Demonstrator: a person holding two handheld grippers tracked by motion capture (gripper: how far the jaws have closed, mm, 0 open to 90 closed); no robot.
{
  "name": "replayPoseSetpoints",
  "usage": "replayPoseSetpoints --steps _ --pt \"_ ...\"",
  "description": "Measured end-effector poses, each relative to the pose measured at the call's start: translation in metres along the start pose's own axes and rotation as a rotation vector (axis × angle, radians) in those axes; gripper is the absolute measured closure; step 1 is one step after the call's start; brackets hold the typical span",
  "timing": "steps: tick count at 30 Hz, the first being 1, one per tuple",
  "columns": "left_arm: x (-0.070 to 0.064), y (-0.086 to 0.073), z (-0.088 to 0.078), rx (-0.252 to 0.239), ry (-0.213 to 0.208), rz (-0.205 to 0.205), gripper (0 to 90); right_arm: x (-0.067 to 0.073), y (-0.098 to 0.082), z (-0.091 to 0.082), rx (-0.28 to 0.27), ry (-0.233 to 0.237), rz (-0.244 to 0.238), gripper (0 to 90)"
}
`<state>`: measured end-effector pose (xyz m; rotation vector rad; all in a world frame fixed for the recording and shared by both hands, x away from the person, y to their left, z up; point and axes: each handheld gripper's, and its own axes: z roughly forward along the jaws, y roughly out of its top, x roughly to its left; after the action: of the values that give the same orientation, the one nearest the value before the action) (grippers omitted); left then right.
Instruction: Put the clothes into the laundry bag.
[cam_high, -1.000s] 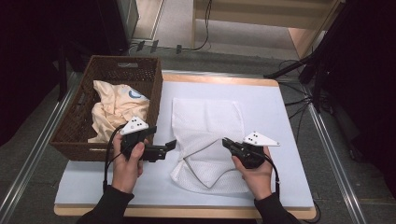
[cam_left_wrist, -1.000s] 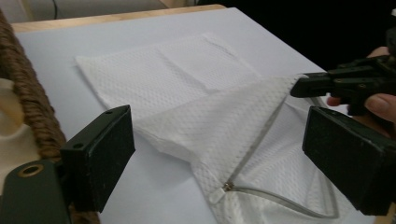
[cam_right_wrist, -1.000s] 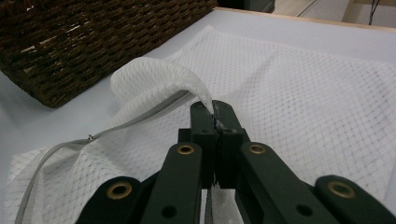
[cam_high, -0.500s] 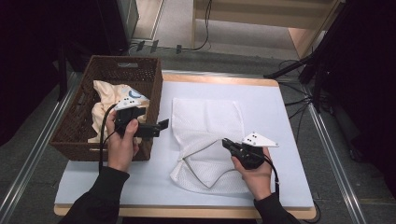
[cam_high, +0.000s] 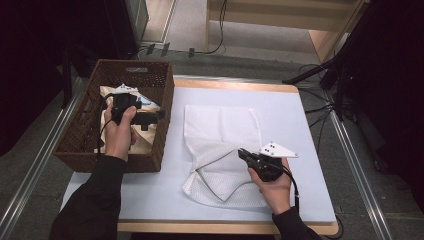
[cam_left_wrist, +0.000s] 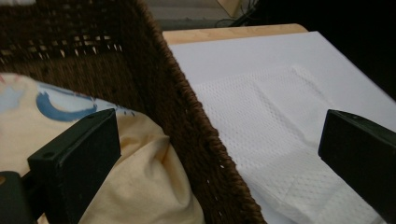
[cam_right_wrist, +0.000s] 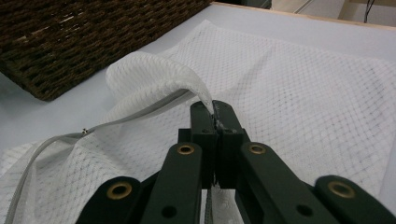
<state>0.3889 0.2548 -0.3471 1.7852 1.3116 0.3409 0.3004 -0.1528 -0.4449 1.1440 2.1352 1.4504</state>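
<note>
White table (cam_high: 300, 130), right claw (cam_high: 243, 153) gripping mesh bag (cam_high: 220, 135)

Counted out: two grippers, the left gripper (cam_high: 159, 115) and the right gripper (cam_high: 242, 152), each in one of two hands; one white mesh laundry bag (cam_high: 222, 135) on one worktop (cam_high: 300, 125); one brown wicker basket (cam_high: 132, 67); and one yellow garment (cam_left_wrist: 140, 186) inside it.

I log a white open-mesh cloth laundry bag (cam_high: 220, 145), a rough dark-brown woven wicker basket (cam_high: 165, 107), soft matt cream cloth (cam_left_wrist: 144, 182), and matt black plastic jaws.
</note>
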Motion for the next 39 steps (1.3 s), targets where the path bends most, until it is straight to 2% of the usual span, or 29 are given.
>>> replayPoseSetpoints --steps 1,5,7,13,17,19,21,22,24,26,27,28,30,34,36,37,38,39 --pt "0.006 0.0 0.002 0.006 -0.001 -0.027 0.0 0.0 0.0 0.0 0.0 0.0 -0.001 89.5" --pt "0.021 0.002 0.007 0.027 0.035 -0.051 0.0 -0.001 0.0 -0.001 -0.003 0.004 0.005 89.5" --pt "0.028 0.002 0.009 0.044 0.056 -0.047 0.0 -0.002 0.0 -0.001 -0.005 0.003 0.006 89.5" --pt "0.058 0.002 0.007 0.069 0.159 -0.111 0.0 -0.003 0.0 -0.002 -0.006 0.005 0.009 89.4" --pt "0.085 -0.004 0.001 0.12 0.224 -0.154 0.0 -0.003 0.0 -0.002 -0.004 0.008 0.013 89.4" --pt "0.093 -0.006 -0.001 0.138 0.204 -0.203 0.0 -0.003 -0.001 -0.001 -0.004 0.007 0.012 89.4" --pt "0.095 -0.007 0.0 0.15 0.179 -0.225 0.0 -0.003 -0.001 -0.001 -0.002 0.008 0.012 89.4" --pt "0.096 -0.008 0.001 0.164 0.18 -0.221 0.0 -0.003 -0.001 -0.001 -0.002 0.01 0.013 89.4" --pt "0.101 -0.01 0.005 0.204 0.194 -0.244 0.0 -0.003 -0.001 0.0 -0.001 0.01 0.013 89.4" --pt "0.106 -0.013 0.011 0.253 0.228 -0.276 0.2 -0.002 -0.001 0.0 -0.001 0.011 0.009 89.4" --pt "0.108 -0.014 0.012 0.273 0.253 -0.281 0.2 -0.002 -0.001 0.0 0.002 0.011 0.008 89.4" --pt "0.109 -0.015 0.015 0.3 0.302 -0.289 0.6 -0.001 -0.001 0.0 0.002 0.013 0.007 89.4" --pt "0.11 -0.016 0.018 0.335 0.341 -0.296 4.7 -0.001 -0.001 0.0 0.003 0.014 0.007 89.4" --pt "0.116 -0.019 0.026 0.385 0.325 -0.335 5.0 -0.002 -0.003 0.0 0.006 0.017 0.013 89.3" --pt "0.12 -0.024 0.033 0.432 0.266 -0.393 6.8 -0.002 -0.003 0.0 0.006 0.018 0.011 89.2" --pt "0.12 -0.025 0.036 0.45 0.25 -0.403 9.1 -0.001 -0.003 0.0 0.006 0.02 0.012 89.2" --pt "0.118 -0.026 0.04 0.478 0.234 -0.404 16.3 -0.001 -0.003 0.0 0.005 0.02 0.011 89.2" --pt "0.114 -0.026 0.044 0.502 0.227 -0.373 21.9 -0.001 -0.003 0.0 0.005 0.022 0.011 89.2"
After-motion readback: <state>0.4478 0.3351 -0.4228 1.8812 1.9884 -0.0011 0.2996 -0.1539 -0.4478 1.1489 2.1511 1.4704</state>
